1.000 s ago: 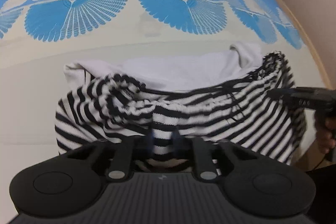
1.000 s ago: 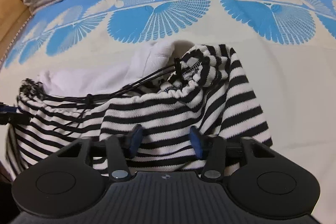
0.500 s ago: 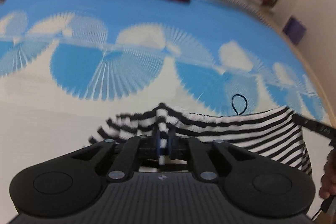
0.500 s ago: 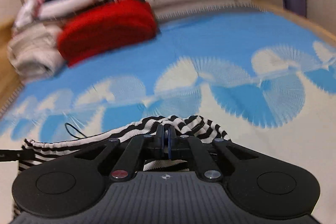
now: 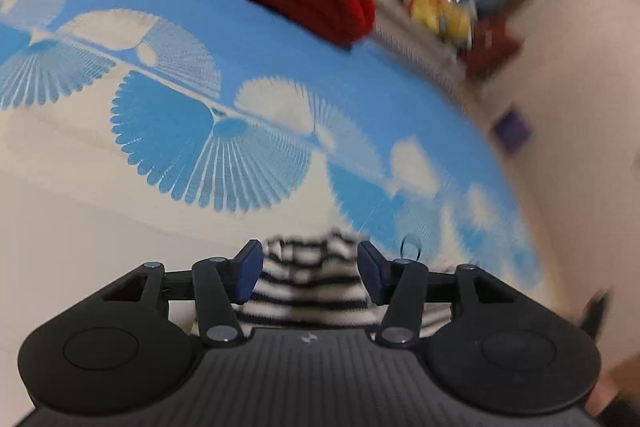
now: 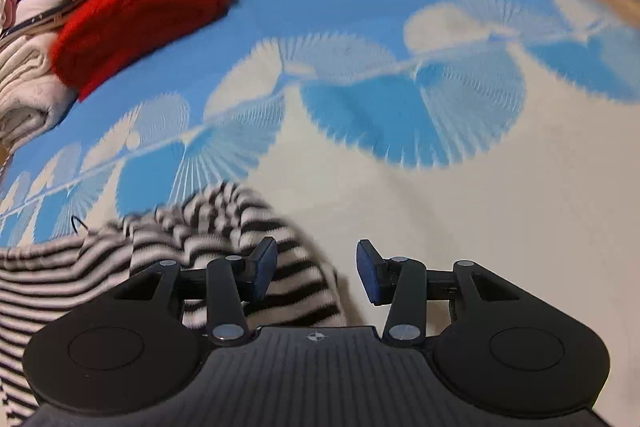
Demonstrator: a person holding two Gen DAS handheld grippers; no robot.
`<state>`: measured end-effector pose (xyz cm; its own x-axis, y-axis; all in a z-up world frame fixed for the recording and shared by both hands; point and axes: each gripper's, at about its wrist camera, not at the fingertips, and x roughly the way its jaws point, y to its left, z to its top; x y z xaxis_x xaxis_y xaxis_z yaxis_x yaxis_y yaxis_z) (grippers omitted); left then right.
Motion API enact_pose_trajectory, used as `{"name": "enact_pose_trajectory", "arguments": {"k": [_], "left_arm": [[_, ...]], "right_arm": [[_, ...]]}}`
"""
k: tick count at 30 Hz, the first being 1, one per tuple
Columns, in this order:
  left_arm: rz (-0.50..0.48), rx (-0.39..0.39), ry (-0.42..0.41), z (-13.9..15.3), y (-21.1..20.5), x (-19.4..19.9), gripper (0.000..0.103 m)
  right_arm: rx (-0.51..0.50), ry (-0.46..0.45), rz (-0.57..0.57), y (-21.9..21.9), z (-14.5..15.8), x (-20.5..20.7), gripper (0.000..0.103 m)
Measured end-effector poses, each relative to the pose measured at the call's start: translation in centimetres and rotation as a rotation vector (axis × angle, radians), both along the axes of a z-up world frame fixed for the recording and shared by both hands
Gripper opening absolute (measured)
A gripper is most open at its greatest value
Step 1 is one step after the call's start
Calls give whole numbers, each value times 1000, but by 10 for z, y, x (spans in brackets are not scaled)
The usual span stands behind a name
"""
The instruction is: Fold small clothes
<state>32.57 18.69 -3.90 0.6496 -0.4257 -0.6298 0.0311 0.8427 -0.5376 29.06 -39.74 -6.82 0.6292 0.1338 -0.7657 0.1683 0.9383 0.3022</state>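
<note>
A black-and-white striped garment [image 5: 308, 283] lies on the blue and cream fan-patterned bed cover [image 5: 208, 155]. My left gripper [image 5: 309, 269] hovers over its near edge. Its jaws are opening, and a fold of the striped cloth lies loose between the blue pads [image 5: 248, 271]. In the right wrist view the same garment [image 6: 168, 247] spreads to the left. The jaws of my right gripper [image 6: 316, 269] are also opening over its right end. Cloth sits under the left pad [image 6: 266, 265], with bare cover under the right one. A black drawstring loop [image 5: 410, 247] pokes out past the garment.
A folded red garment [image 6: 136, 23] and cream folded clothes [image 6: 24, 95] are stacked at the far left of the bed. A wall [image 5: 580, 107] runs along the right edge, with blurred yellow toys [image 5: 440, 15] near a window. Open bed cover lies ahead.
A second ago the garment lay bunched and unfolded. Half a second ago both grippers were shut on striped cloth. Now both jaws have parted and the cloth lies loose. Both views have swung and rolled.
</note>
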Motion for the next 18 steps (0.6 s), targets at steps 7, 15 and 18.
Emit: {"name": "enact_pose_trajectory", "arguments": {"k": [7, 15, 18], "left_arm": [[-64, 252, 119, -33, -31, 14, 59], [-61, 325, 109, -46, -48, 20, 19], [-48, 422, 53, -36, -53, 13, 5]], "right_arm": [[9, 38, 40, 13, -10, 8, 46], [53, 48, 72, 12, -18, 17, 47], [15, 53, 102, 17, -21, 18, 10]]}}
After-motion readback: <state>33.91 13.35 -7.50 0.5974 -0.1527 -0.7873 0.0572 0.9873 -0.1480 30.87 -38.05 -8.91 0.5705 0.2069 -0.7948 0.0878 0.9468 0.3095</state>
